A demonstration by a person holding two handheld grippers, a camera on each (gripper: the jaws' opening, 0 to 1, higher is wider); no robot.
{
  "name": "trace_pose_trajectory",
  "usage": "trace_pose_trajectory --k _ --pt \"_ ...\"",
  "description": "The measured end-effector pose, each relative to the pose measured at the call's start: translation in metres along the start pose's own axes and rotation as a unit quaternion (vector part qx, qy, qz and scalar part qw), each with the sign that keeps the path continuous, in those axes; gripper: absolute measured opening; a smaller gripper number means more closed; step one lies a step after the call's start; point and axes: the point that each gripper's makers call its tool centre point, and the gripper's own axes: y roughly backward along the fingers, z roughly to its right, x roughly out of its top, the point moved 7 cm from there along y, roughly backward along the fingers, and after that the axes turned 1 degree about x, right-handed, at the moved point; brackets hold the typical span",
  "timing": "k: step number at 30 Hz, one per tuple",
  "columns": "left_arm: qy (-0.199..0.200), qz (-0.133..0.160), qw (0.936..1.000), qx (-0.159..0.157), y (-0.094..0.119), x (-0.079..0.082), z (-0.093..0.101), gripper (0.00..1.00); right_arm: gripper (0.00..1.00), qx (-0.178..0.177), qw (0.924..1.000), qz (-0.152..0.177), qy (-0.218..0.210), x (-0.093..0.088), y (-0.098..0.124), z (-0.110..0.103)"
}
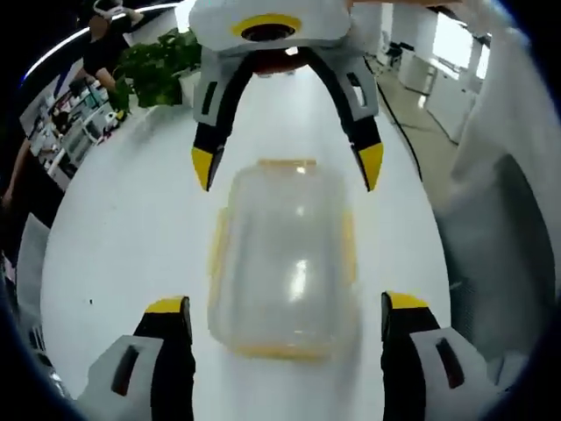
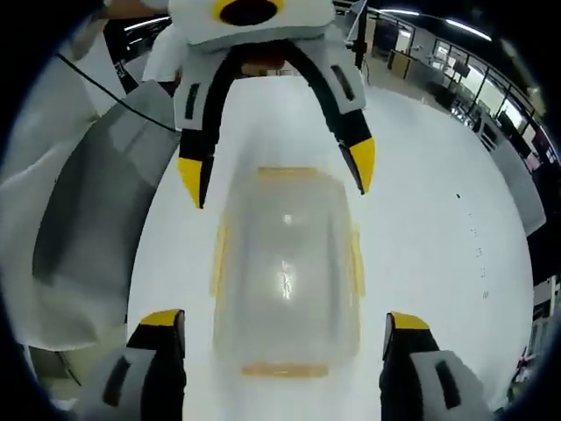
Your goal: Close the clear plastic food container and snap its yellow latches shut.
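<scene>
A clear plastic food container (image 1: 285, 254) with yellow latches (image 1: 218, 250) along its sides rests on the white table (image 1: 131, 228), lid on top; the picture is blurred, so whether the latches are snapped cannot be told. My left gripper (image 1: 285, 305) is open, its yellow-tipped jaws standing on either side of the container's near end. Facing it, my right gripper (image 1: 287, 167) is open over the far end. In the right gripper view the container (image 2: 285, 272) lies between the open right gripper (image 2: 283, 319) and the open left gripper (image 2: 275, 171).
A green plant (image 1: 158, 66) stands at the table's far end, with a person (image 1: 101, 44) behind it. A black cable (image 1: 399, 123) runs along the floor. White and grey clothing (image 2: 79, 219) hangs close beside the table.
</scene>
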Motion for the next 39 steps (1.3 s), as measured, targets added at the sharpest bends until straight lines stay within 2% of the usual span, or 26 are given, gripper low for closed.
trace_pose_trajectory --k 2,4,5,7,8,10,14,17,39 --pt "0.002 -0.016 0.9999 -0.004 -0.007 -0.003 0.001 0.84 0.92 -0.001 1.0000 -0.001 -0.001 -0.001 -0.004 0.000" --pt "0.000 -0.015 0.9998 -0.012 -0.013 -0.003 0.005 0.82 0.90 -0.001 1.0000 -0.001 -0.007 -0.001 -0.007 0.001" --pt "-0.029 -0.029 0.9992 0.000 -0.015 -0.005 0.003 0.82 0.88 -0.001 1.0000 -0.001 -0.007 0.000 -0.009 0.000" --pt "-0.057 -0.037 0.9976 0.014 -0.016 -0.007 0.001 0.76 0.74 -0.005 0.9997 -0.006 0.022 0.000 -0.011 0.002" --pt "-0.044 -0.033 0.9985 0.006 -0.017 -0.007 0.003 0.77 0.74 -0.012 0.9998 0.006 0.012 0.003 -0.012 0.003" --pt "-0.048 -0.031 0.9984 0.006 -0.016 -0.008 0.001 0.77 0.74 -0.002 0.9999 -0.003 0.015 0.004 -0.010 0.004" --pt "-0.046 -0.025 0.9986 0.009 -0.014 -0.013 0.000 0.76 0.73 -0.002 0.9999 -0.002 0.013 0.007 -0.012 0.005" --pt "-0.044 -0.026 0.9986 0.011 -0.010 -0.021 0.000 0.76 0.73 -0.002 0.9999 -0.002 0.014 0.014 -0.015 0.006" --pt "-0.031 -0.041 0.9985 0.019 0.032 -0.100 -0.013 0.76 0.74 -0.003 0.9996 0.005 0.027 0.097 -0.052 0.018"
